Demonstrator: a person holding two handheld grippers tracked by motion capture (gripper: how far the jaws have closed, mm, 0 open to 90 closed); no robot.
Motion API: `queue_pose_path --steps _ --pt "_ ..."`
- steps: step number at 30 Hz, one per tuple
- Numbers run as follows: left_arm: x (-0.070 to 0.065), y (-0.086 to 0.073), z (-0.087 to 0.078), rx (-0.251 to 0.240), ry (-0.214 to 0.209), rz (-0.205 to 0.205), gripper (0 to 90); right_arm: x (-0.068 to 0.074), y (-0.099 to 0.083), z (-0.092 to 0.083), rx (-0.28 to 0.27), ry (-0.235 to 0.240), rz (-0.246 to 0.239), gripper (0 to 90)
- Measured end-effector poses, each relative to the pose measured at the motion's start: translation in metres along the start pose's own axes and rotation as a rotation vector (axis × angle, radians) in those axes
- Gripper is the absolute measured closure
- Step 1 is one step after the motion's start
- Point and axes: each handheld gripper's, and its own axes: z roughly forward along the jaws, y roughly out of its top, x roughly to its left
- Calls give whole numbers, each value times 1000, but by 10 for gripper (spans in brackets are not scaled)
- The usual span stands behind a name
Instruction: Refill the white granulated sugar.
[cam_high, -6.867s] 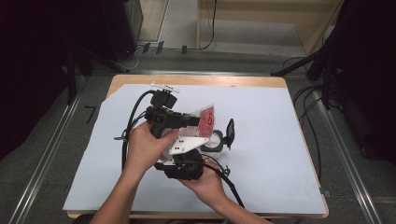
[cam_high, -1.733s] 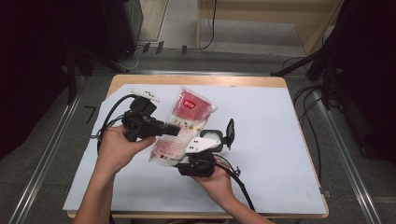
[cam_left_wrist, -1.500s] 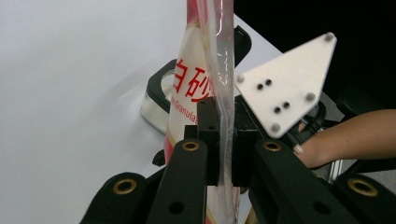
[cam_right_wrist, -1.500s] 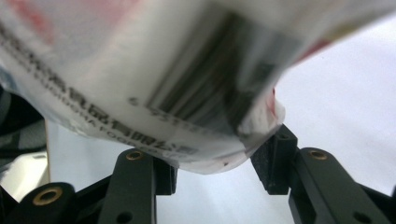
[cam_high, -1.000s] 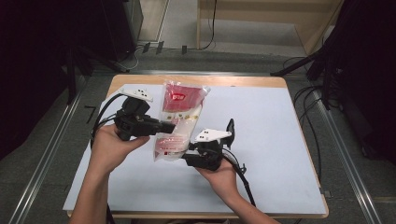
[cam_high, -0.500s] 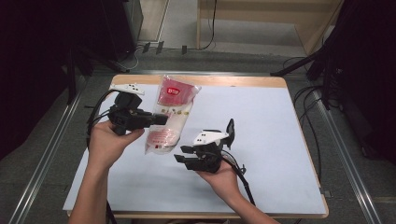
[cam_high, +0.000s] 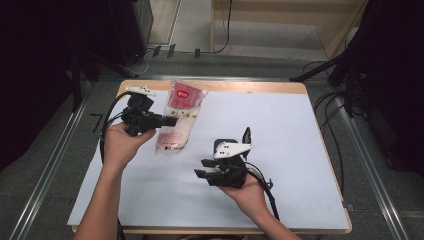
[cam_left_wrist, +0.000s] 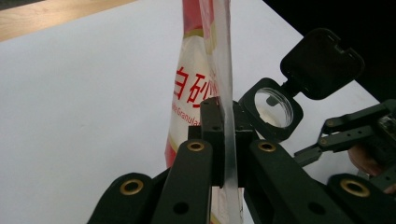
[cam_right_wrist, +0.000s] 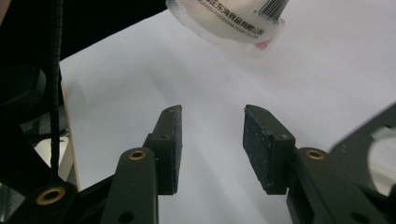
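On the white sheet covering the table (cam_high: 300, 130), a glossy plastic pouch (cam_high: 177, 120) with red print and pale granules is hanging at the far left, likely being carried clear. The left gripper (cam_high: 167, 120) is pinching its thin side seam flat between closed jaws. Nearer the person, the right gripper (cam_high: 202, 168) is idling half open on nothing, rough black pads (cam_right_wrist: 266, 144) bare.
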Motion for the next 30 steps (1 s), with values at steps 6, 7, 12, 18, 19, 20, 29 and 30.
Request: queue_pose_path --steps 6,7,12,18,19,20,29,30 --pt "11 4 13 -4 6 18 900 -4 -15 -19 0 -6 -9 566" --pt "14 5 15 -7 3 20 900 -5 -17 -21 -4 -8 -13 566" --pt "26 9 28 -22 15 32 900 -9 -25 -32 -6 -24 3 562" --pt "38 8 46 -21 43 34 900 -12 -34 -40 6 -45 9 563" --pt "42 4 52 -17 37 33 900 -15 -37 -43 5 -47 19 564" --pt "42 4 52 -17 37 33 900 -15 -37 -43 5 -47 19 564" --pt "46 -11 56 -37 34 74 900 -23 -40 -57 -11 -68 26 563" --pt "46 -12 54 -35 37 77 900 -24 -41 -59 -5 -68 26 563"
